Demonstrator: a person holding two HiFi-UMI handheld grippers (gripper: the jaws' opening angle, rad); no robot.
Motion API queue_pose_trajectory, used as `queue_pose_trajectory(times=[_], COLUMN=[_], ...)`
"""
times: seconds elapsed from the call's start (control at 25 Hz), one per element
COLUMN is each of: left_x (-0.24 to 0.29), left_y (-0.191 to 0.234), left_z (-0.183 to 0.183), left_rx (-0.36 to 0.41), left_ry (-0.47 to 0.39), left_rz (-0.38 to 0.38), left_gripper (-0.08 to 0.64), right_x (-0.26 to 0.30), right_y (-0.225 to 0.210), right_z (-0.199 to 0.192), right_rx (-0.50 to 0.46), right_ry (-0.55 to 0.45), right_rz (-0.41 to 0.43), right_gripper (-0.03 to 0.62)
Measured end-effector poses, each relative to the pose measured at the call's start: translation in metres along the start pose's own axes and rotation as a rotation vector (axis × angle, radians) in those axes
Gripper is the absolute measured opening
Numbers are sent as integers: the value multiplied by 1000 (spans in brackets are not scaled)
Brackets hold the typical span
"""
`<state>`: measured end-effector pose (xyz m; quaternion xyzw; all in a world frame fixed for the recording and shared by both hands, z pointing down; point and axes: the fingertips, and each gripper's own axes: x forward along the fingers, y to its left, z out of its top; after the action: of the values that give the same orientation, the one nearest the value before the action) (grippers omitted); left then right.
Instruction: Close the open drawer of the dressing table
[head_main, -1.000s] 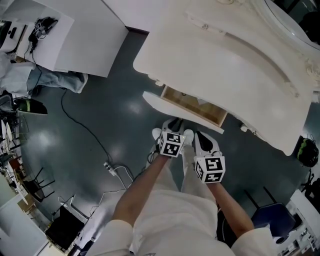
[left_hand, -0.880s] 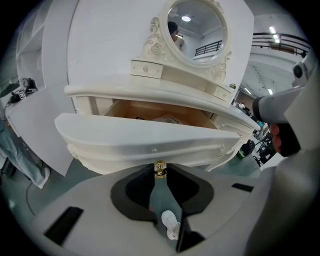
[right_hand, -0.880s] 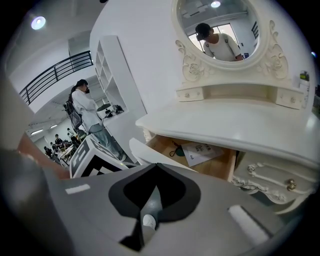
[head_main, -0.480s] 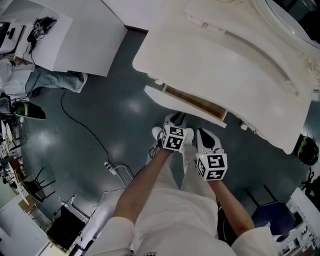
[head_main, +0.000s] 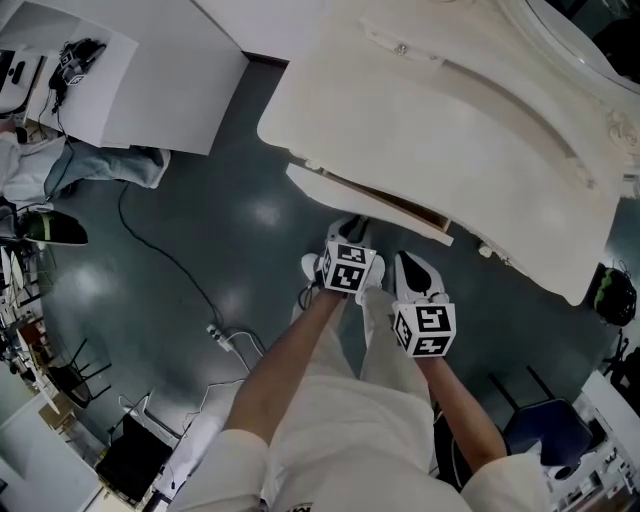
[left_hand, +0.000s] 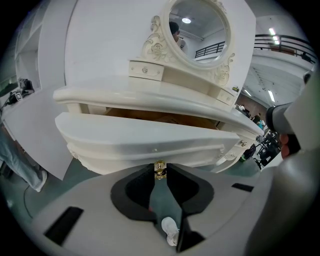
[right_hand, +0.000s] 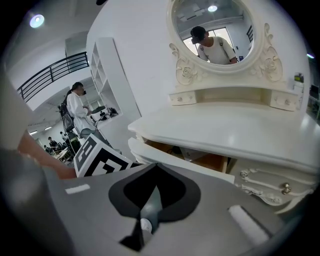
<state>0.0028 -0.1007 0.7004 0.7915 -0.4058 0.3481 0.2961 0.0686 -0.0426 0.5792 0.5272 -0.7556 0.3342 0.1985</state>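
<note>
Left claw (left_hand: 159, 173) pinches the small round brass knob (left_hand: 159, 167) of the glossy cream, bow-fronted drawer (left_hand: 150, 140), slightly ajar at twelve o'clock beneath the curved counter (left_hand: 150, 97); right claw (right_hand: 156, 167) closed, empty.

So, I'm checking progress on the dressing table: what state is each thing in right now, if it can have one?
drawer: partly open, wooden inside showing through a narrow gap.
gold knob: gripped between the left jaws.
left gripper: closed on the gold knob.
right gripper: jaws together, nothing between them.
small upper drawer: closed.
</note>
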Motion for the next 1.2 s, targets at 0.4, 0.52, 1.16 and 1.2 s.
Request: queue_pose_trajectory(times=[0.4, 0.52, 1.16, 1.2], left_x=[10, 13, 26, 27], left_y=[0, 0, 0, 1], left_z=[15, 19, 39, 40], left_rx=[8, 5, 13, 14], left_ry=[-19, -26, -33, -35], left_rz=[-5, -4, -12, -11], left_gripper=[75, 75, 75, 75], right_x=[4, 5, 13, 14], right_y=[-7, -9, -22, -23], right_z=[2, 5, 18, 19], right_rx=[5, 3, 23, 23], right_ry=[0, -5, -20, -20], right_rz=[-5, -7, -31, -32], right_gripper=[2, 2, 2, 2])
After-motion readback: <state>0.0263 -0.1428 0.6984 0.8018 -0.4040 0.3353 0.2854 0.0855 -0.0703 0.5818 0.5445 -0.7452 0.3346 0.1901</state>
